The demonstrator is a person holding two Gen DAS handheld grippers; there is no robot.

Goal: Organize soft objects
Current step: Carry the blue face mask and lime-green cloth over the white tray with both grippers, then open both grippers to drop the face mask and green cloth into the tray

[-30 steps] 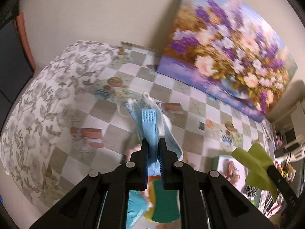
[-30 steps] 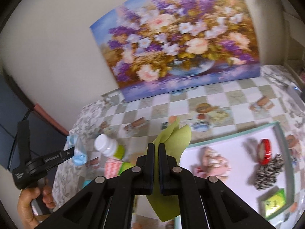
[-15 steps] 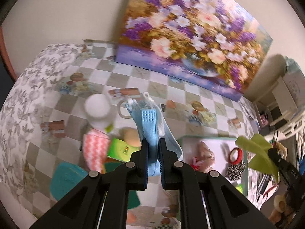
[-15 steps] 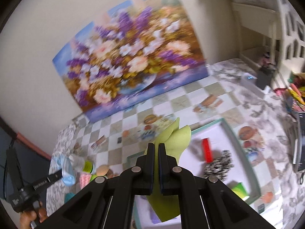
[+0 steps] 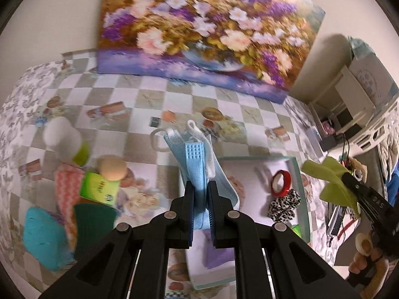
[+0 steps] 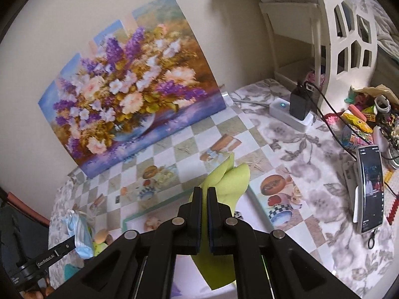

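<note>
My left gripper [image 5: 200, 185] is shut on a light blue face mask [image 5: 197, 159] and holds it in the air above the left edge of a white tray with a teal rim [image 5: 298, 172]. My right gripper [image 6: 204, 191] is shut on a lime green cloth [image 6: 228, 182], held above the tray's far right corner [image 6: 251, 194]. In the left wrist view the right gripper [image 5: 345, 178] with the green cloth [image 5: 329, 182] is at the right, beyond the tray. In the right wrist view the mask [image 6: 79, 234] hangs at the lower left.
The tray holds a red ring [image 5: 280, 183], a leopard scrunchie [image 5: 284, 205] and a purple item [image 5: 219, 256]. Left of it lie a white-capped bottle [image 5: 63, 137], a green box [image 5: 99, 186], a pink zigzag cloth [image 5: 66, 189] and a teal cloth [image 5: 42, 239]. A flower painting [image 5: 199, 25] leans on the wall. A phone [image 6: 369, 189] and charger [image 6: 299, 104] stand at the right.
Both grippers have swung to the right with their loads. The left gripper with the mask now hangs over the tray's left edge; the right wrist view now looks past the tray toward the phone and charger.
</note>
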